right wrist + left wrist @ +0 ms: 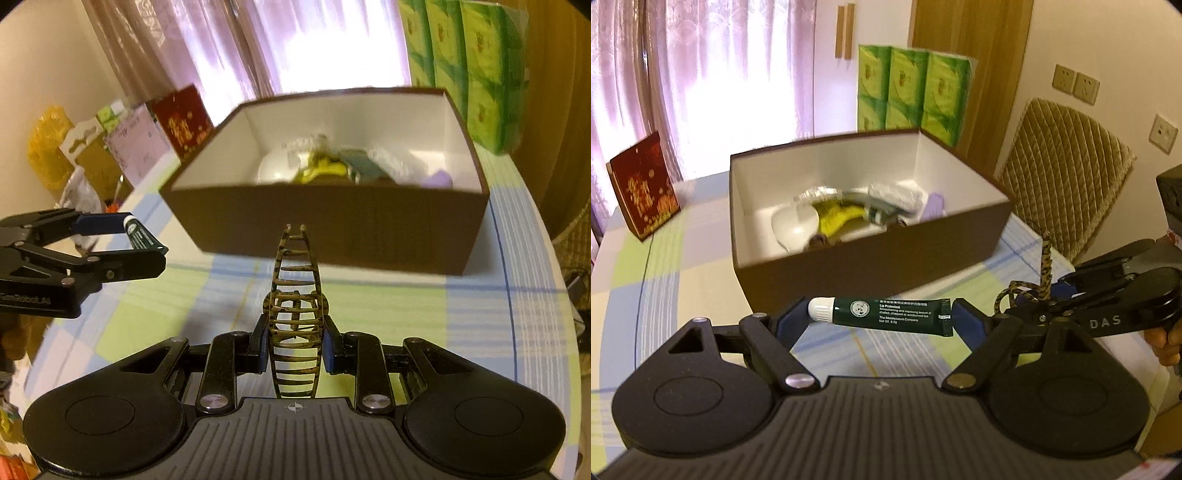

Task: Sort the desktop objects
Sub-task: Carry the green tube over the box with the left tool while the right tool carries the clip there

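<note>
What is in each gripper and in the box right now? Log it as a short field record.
left gripper: shut on the green lip balm tube, gripped end to end, held crosswise
right gripper: shut on the leopard-print hair claw clip, pointing toward the box
brown box: open, white inside, on the checked tablecloth
box contents: blurred; a white item, something yellow, a purple item
both grippers: in front of the box, outside it
behind box: green tissue packs

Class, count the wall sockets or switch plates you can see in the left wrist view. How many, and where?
3. Two beige plates sit side by side high on the wall, left one, right one; the third is lower, above the quilted chair back. Others may be hidden.
</note>
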### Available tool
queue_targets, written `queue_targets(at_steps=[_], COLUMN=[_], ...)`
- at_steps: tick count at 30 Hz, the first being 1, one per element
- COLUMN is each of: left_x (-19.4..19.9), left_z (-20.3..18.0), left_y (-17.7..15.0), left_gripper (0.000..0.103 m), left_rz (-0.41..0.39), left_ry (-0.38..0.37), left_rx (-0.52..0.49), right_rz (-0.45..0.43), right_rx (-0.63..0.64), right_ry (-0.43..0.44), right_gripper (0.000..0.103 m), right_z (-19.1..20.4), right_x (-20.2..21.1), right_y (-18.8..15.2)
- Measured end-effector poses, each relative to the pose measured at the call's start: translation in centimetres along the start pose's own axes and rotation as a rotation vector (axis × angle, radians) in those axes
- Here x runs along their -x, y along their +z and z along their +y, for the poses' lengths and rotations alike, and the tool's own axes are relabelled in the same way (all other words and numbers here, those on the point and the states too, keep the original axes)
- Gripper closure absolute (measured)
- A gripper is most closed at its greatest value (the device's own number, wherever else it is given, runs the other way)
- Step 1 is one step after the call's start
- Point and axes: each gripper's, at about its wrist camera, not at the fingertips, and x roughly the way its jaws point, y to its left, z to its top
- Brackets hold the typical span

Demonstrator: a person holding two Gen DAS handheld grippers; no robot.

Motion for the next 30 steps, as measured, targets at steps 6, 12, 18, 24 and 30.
queue_targets(at_steps=[6, 12, 18, 24, 30], left_x=[-0.3, -1.0, -3.3, -6.8, -11.7], left_z=[1.6, 3.1, 4.0, 4.9, 5.8], left_y=[2.5, 5.5, 8.8, 11.4, 12.0], left_gripper=[0.022, 0.022, 0.022, 0.022, 0.022], left_rz=[-0.044, -0.091, -0.118, -0.093, 0.009], left_ry=[0.011, 0.027, 0.013, -0.03, -0.05], left_rx=[-0.008, -0.037, -0.081, -0.111, -0.107], right_rz=[-0.039, -0.101, -0.172, -0.145, -0.045], right_rx=[-0.008, 0.01, 0.07, 0.1, 0.068], right_ry=[0.031, 0.038, 0.009, -0.022, -0.019], right_gripper=[0.079, 0.079, 0.079, 0.079, 0.079], right_z=[-0.7, -1.6, -2.1, -3.2, -4.7], right_x=[0.1, 0.1, -0.9, -4.1, -8.5], right_y=[3.4, 7.3, 12.1, 15.0, 15.1])
